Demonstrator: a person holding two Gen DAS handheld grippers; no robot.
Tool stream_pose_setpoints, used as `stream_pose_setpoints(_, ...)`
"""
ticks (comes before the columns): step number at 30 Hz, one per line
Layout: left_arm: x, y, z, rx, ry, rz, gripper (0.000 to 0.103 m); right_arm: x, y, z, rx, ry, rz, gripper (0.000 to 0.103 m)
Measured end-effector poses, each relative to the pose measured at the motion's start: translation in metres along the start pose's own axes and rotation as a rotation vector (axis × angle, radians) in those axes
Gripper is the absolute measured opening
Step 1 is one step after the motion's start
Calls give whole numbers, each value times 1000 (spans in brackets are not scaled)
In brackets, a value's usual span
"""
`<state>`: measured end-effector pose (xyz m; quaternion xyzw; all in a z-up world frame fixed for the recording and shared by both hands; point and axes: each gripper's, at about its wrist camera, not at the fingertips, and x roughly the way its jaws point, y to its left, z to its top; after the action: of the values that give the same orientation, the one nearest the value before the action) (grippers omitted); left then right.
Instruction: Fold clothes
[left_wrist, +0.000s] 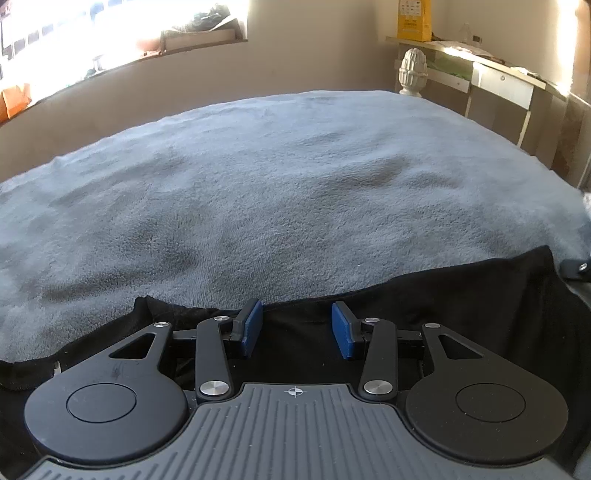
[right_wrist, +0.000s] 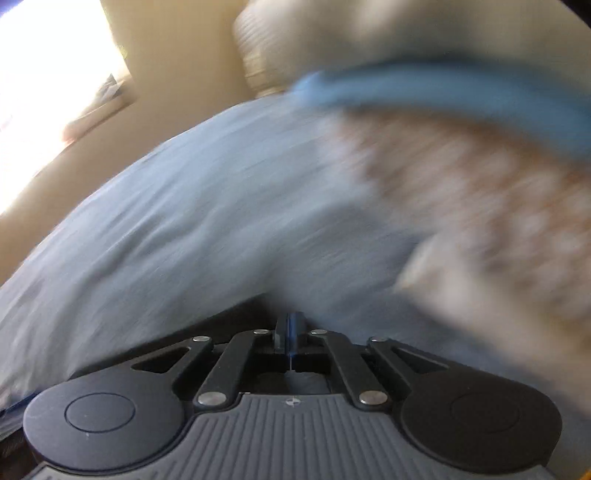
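Observation:
A black garment (left_wrist: 461, 295) lies along the near edge of a bed covered by a grey-blue fleece blanket (left_wrist: 277, 184). My left gripper (left_wrist: 297, 314) hovers over the garment's far edge, open, with its blue pads (left_wrist: 253, 325) wide apart and nothing between them. The garment's far hem runs taut up to its right corner, where a dark part of the other tool (left_wrist: 576, 267) shows. The right wrist view is motion-blurred. There my right gripper (right_wrist: 291, 325) is shut, and black cloth (right_wrist: 221, 325) reaches up to its closed fingers.
A wall with a bright window sill (left_wrist: 199, 37) runs behind the bed. A white bedpost finial (left_wrist: 412, 72), a desk (left_wrist: 498, 74) and a yellow bag (left_wrist: 413, 18) stand at the back right. A blurred orange-and-white patterned cloth (right_wrist: 480, 206) with a blue band (right_wrist: 443, 92) lies to the right.

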<state>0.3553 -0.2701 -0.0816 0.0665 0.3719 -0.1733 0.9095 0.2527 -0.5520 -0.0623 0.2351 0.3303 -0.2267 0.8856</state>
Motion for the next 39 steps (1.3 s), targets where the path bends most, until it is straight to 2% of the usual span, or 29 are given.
stream_pose_setpoints(5,-17,19,8,-37,20,-38,42,-44,-6,-2,51,-5,175,0)
stream_pose_setpoints(10,-76,68,26,-15,-26,-69,42,-84,-19,-3,152,53,331,1)
stream_pose_setpoints(13,-131,114,32,11,-69,-33,43,-92,-11,-4,167,78,427,1)
stream_pose_setpoints(17,-212,179,20,4,-121,76,48,-110,18,-13,111,102,549,1)
stream_pose_setpoints(22,-305,238,-39,-30,-123,218,50,-135,86,-37,-80,189,727,1)
stream_pose_setpoints(25,-341,246,-91,-65,-72,223,50,-158,119,-59,-225,255,851,1)
stream_pose_setpoints(28,-363,237,-142,-106,-3,153,51,-186,143,-86,-353,354,962,1)
stream_pose_setpoints(30,-368,224,-170,-113,52,85,50,-198,153,-107,-412,433,998,2)
stream_pose_setpoints(32,-373,211,-198,-120,107,16,51,-206,150,-130,-444,503,986,2)
stream_pose_setpoints(36,-370,181,-253,-67,228,-112,51,-221,144,-177,-503,641,952,2)
stream_pose_setpoints(39,-364,168,-279,-44,301,-144,50,-232,139,-213,-547,744,924,2)
